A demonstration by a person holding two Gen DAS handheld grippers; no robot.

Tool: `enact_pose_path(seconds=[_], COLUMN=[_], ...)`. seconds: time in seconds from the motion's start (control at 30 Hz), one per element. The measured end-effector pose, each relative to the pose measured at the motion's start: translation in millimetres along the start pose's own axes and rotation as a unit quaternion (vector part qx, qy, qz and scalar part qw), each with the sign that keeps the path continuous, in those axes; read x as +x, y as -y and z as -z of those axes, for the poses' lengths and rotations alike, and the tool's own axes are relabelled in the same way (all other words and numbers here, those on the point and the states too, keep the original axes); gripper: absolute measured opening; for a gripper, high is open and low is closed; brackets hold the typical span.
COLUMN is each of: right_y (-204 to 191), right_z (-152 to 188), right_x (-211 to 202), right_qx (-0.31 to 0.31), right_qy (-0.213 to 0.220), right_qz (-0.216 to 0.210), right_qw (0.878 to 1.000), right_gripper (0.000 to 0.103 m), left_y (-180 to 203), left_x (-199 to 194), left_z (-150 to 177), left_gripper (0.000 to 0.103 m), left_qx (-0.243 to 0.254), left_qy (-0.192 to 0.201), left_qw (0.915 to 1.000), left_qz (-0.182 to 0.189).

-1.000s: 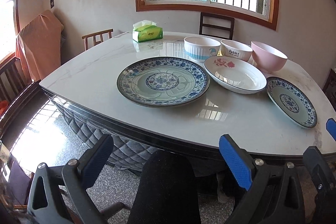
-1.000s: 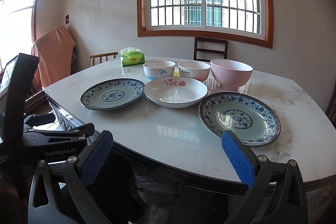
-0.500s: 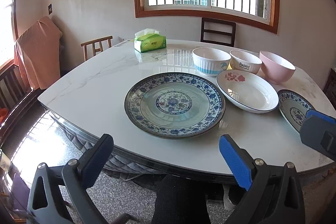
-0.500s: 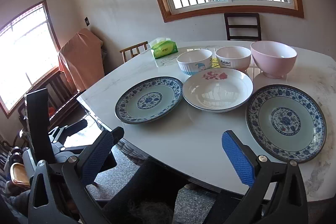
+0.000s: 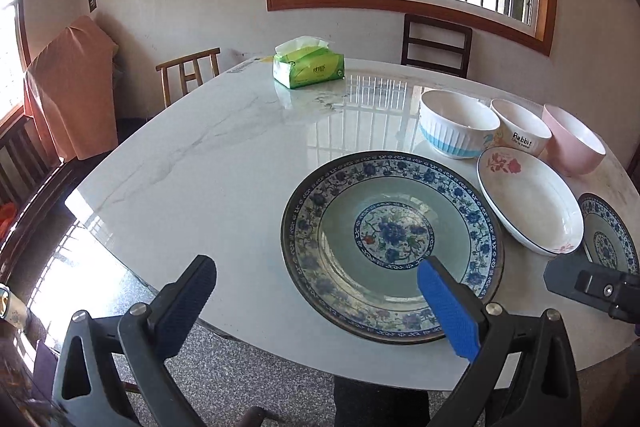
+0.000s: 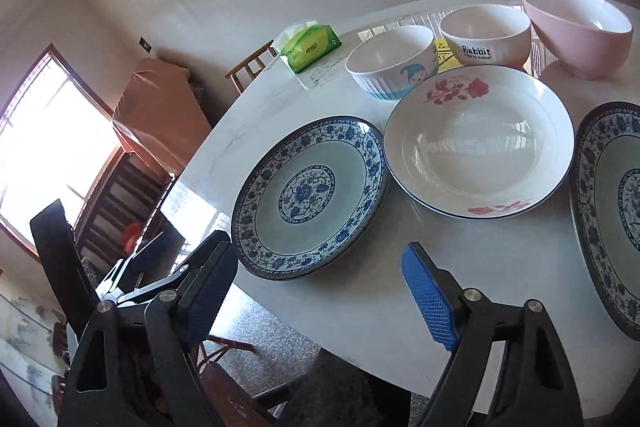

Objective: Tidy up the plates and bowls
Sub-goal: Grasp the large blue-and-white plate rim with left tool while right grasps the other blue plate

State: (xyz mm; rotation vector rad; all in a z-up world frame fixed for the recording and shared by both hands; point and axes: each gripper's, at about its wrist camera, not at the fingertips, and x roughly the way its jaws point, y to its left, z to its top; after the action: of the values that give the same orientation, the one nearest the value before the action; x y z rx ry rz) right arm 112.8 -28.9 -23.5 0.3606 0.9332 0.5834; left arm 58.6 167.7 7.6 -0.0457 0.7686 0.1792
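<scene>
round patterned plate (image 5: 392, 243), glossy marble table (image 5: 224, 179)

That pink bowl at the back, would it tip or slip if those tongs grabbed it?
The pink bowl looks glossy, so probably slippery. Its base seems narrow under a wide rim, so a sideways push might tip it. Likely rigid and breakable.

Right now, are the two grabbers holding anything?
Left gripper: open, holding nothing.
Right gripper: open, empty, jaws just closing a bit.
</scene>
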Motion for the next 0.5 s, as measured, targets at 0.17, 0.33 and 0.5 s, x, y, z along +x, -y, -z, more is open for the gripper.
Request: enact_pose_path(seconds=[0.17, 0.33, 0.5], right_y=[1.5, 5.5, 14.3], right_z=[-7.3, -14.4, -16.3], right_x=[18.3, 33.7, 48.6], right_qx=[0.027, 0.038, 0.060], right_qy=[-0.018, -0.032, -0.049], right_qz=[-0.008, 0.010, 0.018], right_qw=[0.999, 0.999, 0.997], right_gripper=[0.078, 0.073, 0.072], left_y=[-10.3, -15.8, -15.4], left_x=[23.5, 42.9, 56.1], left_z=[-10.3, -17.5, -24.0], left_gripper=[0.103, 0.103, 0.100], left_qx=[0.000, -0.006, 0.002], left_qy=[-0.032, -0.060, -0.074], left_qw=[0.9994, 0.9979, 0.9969], left_qz=[0.010, 0.025, 0.027])
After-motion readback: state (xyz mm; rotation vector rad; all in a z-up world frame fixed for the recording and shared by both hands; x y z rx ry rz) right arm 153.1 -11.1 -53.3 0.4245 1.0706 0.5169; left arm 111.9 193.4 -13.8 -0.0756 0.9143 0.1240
